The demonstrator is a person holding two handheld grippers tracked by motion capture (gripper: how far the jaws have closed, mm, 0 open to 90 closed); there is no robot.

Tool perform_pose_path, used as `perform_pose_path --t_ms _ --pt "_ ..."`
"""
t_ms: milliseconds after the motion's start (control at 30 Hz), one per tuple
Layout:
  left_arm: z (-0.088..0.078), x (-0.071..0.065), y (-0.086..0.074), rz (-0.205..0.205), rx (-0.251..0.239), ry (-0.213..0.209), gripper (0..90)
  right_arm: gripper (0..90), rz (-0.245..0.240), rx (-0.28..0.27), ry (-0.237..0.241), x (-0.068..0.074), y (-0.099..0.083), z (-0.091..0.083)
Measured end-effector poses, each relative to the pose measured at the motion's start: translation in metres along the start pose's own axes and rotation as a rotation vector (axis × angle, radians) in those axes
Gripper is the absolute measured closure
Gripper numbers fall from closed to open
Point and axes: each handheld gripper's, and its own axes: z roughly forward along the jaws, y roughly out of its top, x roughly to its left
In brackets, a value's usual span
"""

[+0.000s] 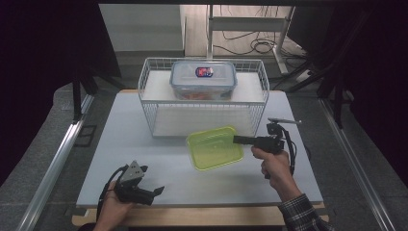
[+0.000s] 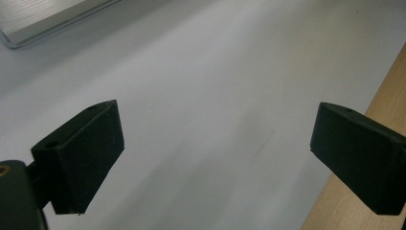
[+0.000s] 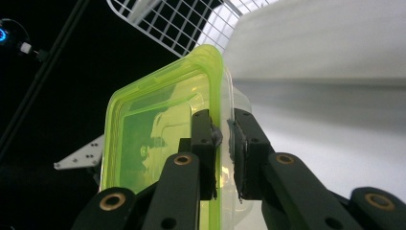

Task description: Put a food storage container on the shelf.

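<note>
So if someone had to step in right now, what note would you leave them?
Right gripper: shut on the edge of the green-lidded container, held just in front of the wire rack.
Left gripper: open, holding nothing, near the table's front edge.
Done: the blue-lidded box is on the rack's top shelf.
Left: probably shelve the green one; the lower shelf looks free.

Right claw (image 1: 239,140) clamped on green-lidded container (image 1: 214,147) before wire basket (image 1: 159,82); left claw (image 1: 157,191) idle near table edge.
</note>
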Motion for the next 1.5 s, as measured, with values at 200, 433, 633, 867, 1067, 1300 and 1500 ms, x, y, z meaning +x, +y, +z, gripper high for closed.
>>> perform_pose_path --t_ms 200,433,633,867,1067,1300,1500 --pt "0.000 0.000 0.000 0.003 0.002 0.000 4.2 80.4 -0.019 -0.018 -0.008 0.013 0.013 -0.006" --pt "0.000 0.000 0.000 0.006 0.001 0.000 4.2 80.4 -0.029 -0.045 -0.004 0.025 0.026 -0.012" --pt "0.000 0.000 0.000 0.007 0.002 0.000 4.2 80.5 -0.023 -0.071 0.003 0.032 0.034 -0.017" --pt "0.000 0.000 0.000 0.007 0.002 -0.001 4.2 80.6 -0.020 -0.094 0.005 0.040 0.045 -0.022" --pt "0.000 0.000 0.000 0.005 -0.002 -0.001 4.2 80.6 -0.023 -0.117 0.006 0.048 0.055 -0.026" --pt "0.001 0.000 0.000 0.002 -0.005 -0.003 4.2 80.7 -0.031 -0.148 0.008 0.061 0.069 -0.030" --pt "0.000 0.000 0.000 0.000 -0.006 -0.004 4.2 80.6 -0.050 -0.177 -0.002 0.077 0.084 -0.034"
